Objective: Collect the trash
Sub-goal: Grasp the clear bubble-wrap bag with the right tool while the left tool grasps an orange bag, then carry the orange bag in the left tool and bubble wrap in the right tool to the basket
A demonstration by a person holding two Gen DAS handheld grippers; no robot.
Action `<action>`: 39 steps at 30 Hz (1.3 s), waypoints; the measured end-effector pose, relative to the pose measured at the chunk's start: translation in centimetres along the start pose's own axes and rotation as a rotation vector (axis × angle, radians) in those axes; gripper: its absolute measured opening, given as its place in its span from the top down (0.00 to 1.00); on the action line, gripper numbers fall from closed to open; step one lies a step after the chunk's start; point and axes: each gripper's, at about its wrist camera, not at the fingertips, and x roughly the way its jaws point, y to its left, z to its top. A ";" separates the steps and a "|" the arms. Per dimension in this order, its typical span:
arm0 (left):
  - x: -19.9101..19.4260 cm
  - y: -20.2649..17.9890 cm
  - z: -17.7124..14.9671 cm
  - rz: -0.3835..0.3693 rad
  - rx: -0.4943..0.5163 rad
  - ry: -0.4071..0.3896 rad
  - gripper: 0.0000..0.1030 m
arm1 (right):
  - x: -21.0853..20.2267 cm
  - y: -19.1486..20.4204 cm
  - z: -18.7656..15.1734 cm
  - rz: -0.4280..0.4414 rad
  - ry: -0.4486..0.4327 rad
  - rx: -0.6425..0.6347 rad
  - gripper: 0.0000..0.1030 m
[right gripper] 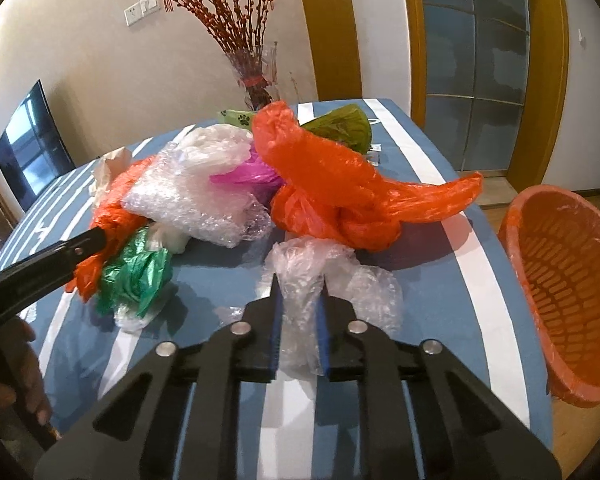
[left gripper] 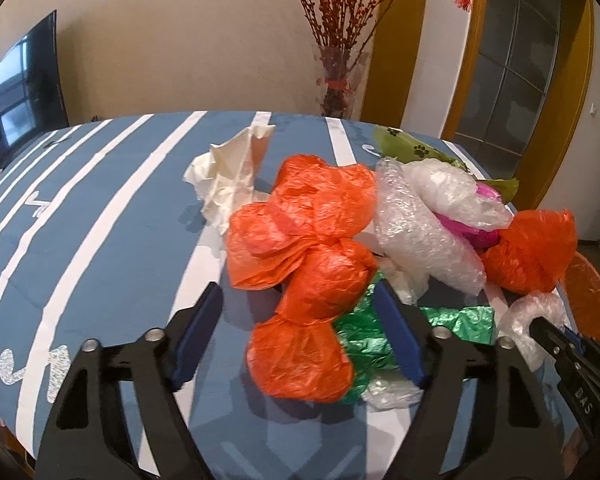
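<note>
- Nearest my right lens: right gripper (right gripper: 299,280), its blue pads pinched on a wad of clear plastic wrap (right gripper: 320,280). The wad lies at the near edge of the pile, touching the striped tablecloth (right gripper: 440,280).
- Left gripper (left gripper: 300,300): jaws wide apart, straddling the near lobe of the crumpled orange bag (left gripper: 300,264). Its right finger lies against green foil (left gripper: 364,340). Nothing clamped.
- Trash pile at mid-table: bubble wrap (right gripper: 188,196), a second orange bag (right gripper: 340,184), a pink scrap (right gripper: 248,174), a green paw-print bag (right gripper: 340,124) at the back.
- Step in hand, as I judge it: first pick secured on the right; carry to the bin not begun.
- Next move calls for lifting the wad clear, swinging right over the orange basket (right gripper: 572,280), then letting go. Wrap is springy, so it may drag neighbours along.
- Only the right view shows the basket whole, standing just off the table's right edge; the left view catches a sliver of it.
- Only the left view shows white crumpled paper (left gripper: 228,176) plainly, behind the orange bag.
</note>
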 end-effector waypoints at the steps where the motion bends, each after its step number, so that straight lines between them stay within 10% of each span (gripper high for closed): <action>1: 0.2 -0.2 0.1 -0.001 0.001 0.006 0.33 | -0.3 -0.1 -0.1 0.006 -0.003 0.003 0.87; 16: 1.4 -1.3 0.6 -0.005 0.042 0.020 0.71 | -1.3 -0.6 -0.6 0.018 -0.006 0.014 0.87; 39: -7.1 -4.0 1.4 -0.147 0.063 -0.126 0.73 | -7.5 -3.6 -0.3 -0.004 -0.129 0.033 0.87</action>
